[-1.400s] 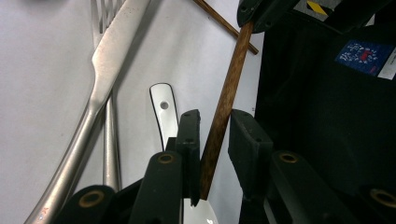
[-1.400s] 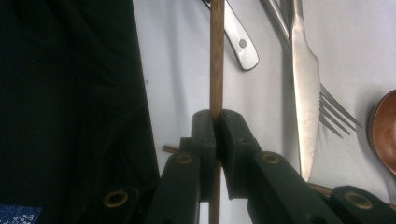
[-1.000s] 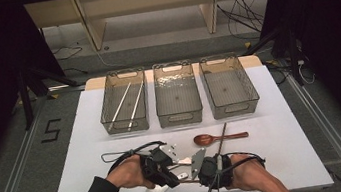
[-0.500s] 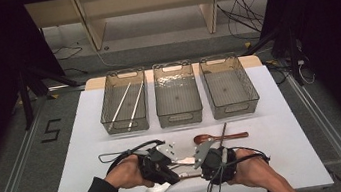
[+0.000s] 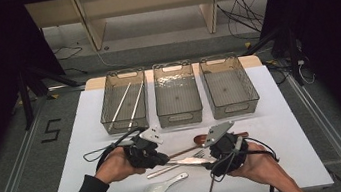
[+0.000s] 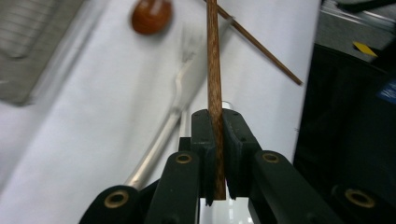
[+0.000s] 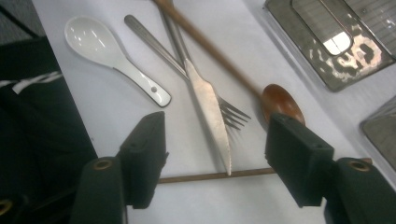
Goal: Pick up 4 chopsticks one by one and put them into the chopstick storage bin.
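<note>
Evidently the left gripper (image 6: 217, 154) is clamping its jaws on the thin brown wooden chopstick (image 6: 214, 70) to sort it, while the right gripper (image 7: 215, 156), its jaws having just been opening wide, is holding nothing.

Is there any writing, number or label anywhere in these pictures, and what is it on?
"5": a single black numeral marked on the grey floor left of the white table, seen in the high view.
In the left gripper view, a small yellow tag on dark equipment beyond the table edge is too blurred to tell whether it carries text.
No writing can be seen on the three clear plastic bins or on the cutlery.
</note>
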